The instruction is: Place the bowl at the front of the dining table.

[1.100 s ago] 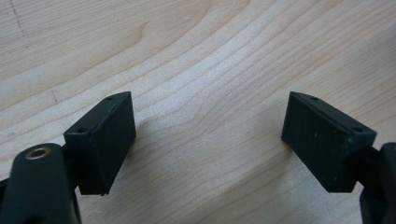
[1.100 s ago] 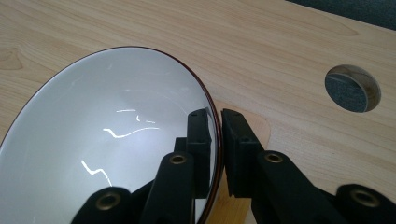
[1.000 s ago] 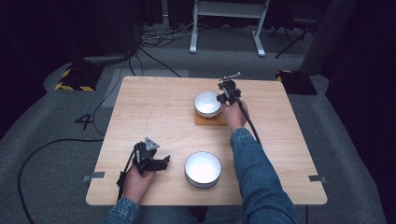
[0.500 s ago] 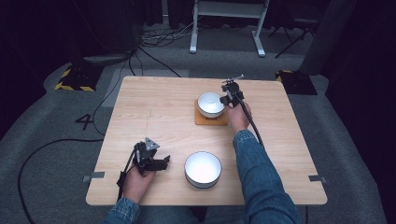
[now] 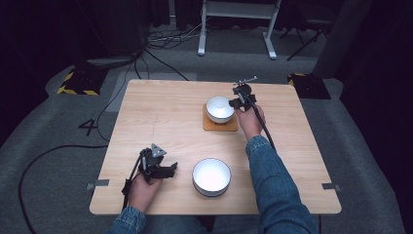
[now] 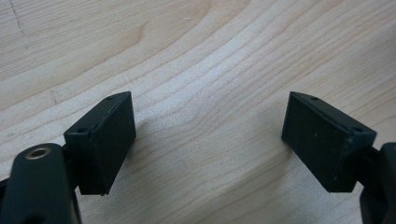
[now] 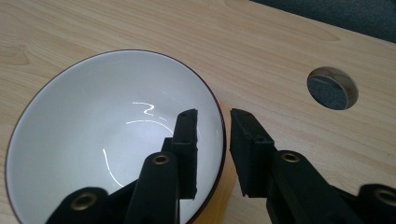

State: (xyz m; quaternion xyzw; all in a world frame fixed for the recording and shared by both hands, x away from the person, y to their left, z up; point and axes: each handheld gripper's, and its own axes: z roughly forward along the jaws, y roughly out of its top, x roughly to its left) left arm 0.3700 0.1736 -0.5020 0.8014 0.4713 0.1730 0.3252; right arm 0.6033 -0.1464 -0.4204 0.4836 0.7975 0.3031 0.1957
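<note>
Since a second ago the right tongs (image 5: 237, 102) have been shifting slightly toward the right edge of the far bowl (image 5: 220, 108), while the left tongs (image 5: 168, 170) are staying where they were near the front left of the counter (image 5: 160, 117). In the right gripper view the right tongs (image 7: 214, 135) are straddling the rim of the white far bowl (image 7: 93, 140), one jaw sitting inside and the other outside, with a narrow gap around the rim; whether they are actually pressing on it cannot be told. That bowl is resting on a brown square mat (image 5: 220, 126) toward the far middle of the counter. A round hole (image 7: 332, 87) is showing in the counter just beyond the jaws. The left tongs (image 6: 210, 140) are spreading wide over bare wood, holding nothing. A second white bowl (image 5: 211, 176) is sitting near the front edge, between the person's two forearms, just beside the left tongs and well apart from the far bowl.
</note>
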